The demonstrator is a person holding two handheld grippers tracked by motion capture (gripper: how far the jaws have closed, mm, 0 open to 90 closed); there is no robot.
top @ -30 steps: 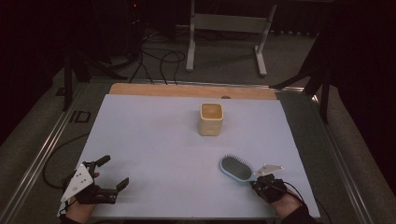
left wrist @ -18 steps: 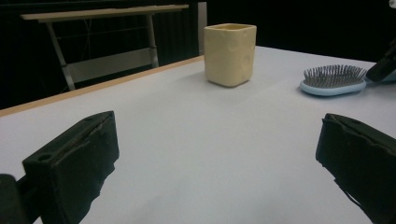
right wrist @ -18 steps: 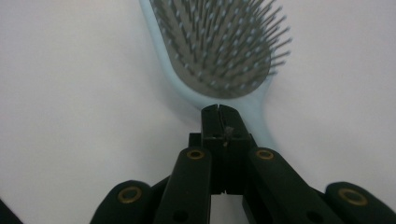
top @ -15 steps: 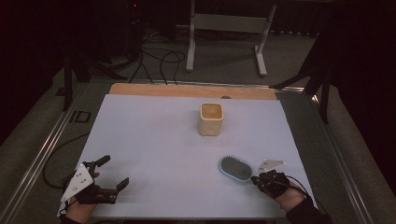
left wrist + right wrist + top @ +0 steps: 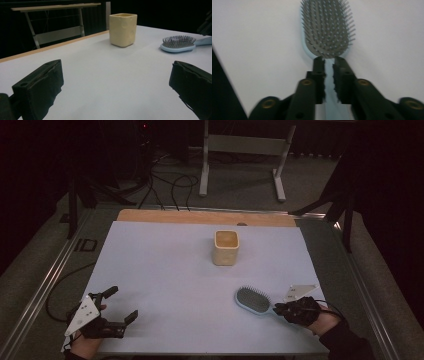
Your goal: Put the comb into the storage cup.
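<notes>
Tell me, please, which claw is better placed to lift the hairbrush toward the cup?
Right. The right claw is already closed on the hairbrush handle. The left claw sits open at the table's opposite near corner, away from brush and cup.

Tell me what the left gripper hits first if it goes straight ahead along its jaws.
Probably the cream cup: from the open left gripper, bare table lies ahead, then the cup. The hairbrush sits off to the side.
</notes>
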